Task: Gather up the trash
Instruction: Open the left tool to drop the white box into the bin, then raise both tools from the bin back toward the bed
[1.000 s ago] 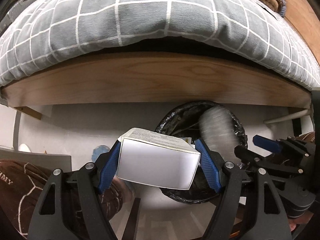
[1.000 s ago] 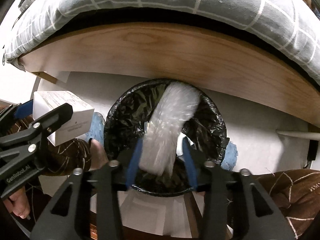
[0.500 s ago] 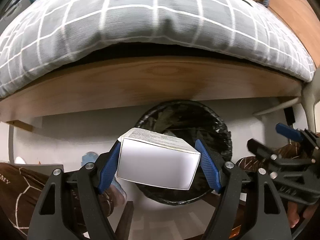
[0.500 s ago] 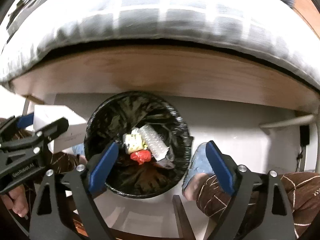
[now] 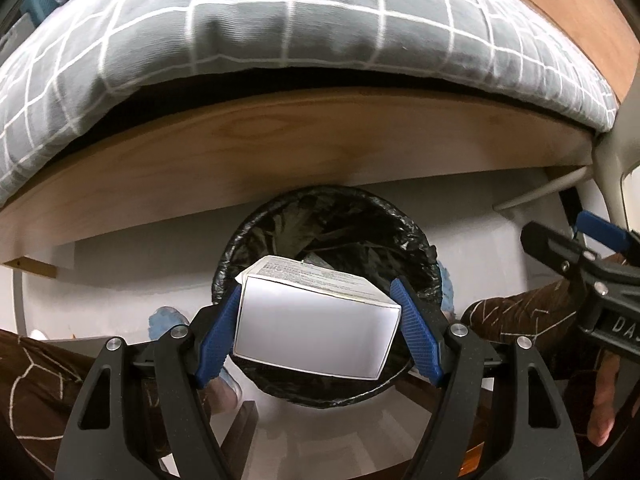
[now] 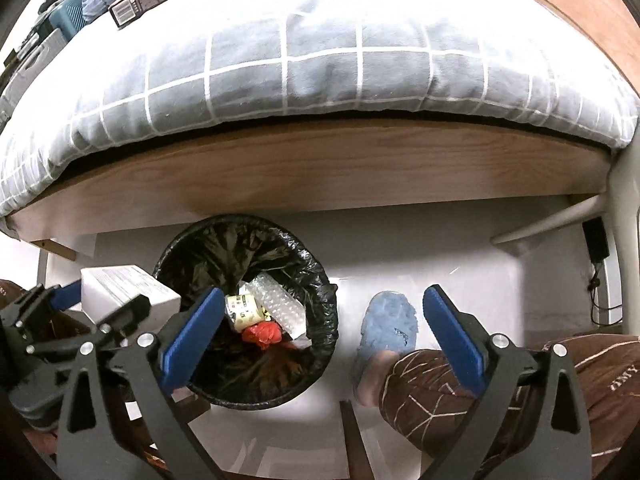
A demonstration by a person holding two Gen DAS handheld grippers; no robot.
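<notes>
Where bubble wrap (image 6: 280, 304) now lies binned, right gripper (image 6: 320, 332) jaws opening, empty; left gripper (image 5: 318, 330) clamps white box (image 5: 316, 334), printed top.

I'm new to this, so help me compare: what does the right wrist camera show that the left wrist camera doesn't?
Only the right: the bin's contents, bubble wrap, a red wad, a labelled roll, plus a blue slipper between its empty, opening right gripper.

Only the left: the white box head-on, clamped in the left gripper.

Both: black-lined bin, checked duvet, wooden bed frame.
</notes>
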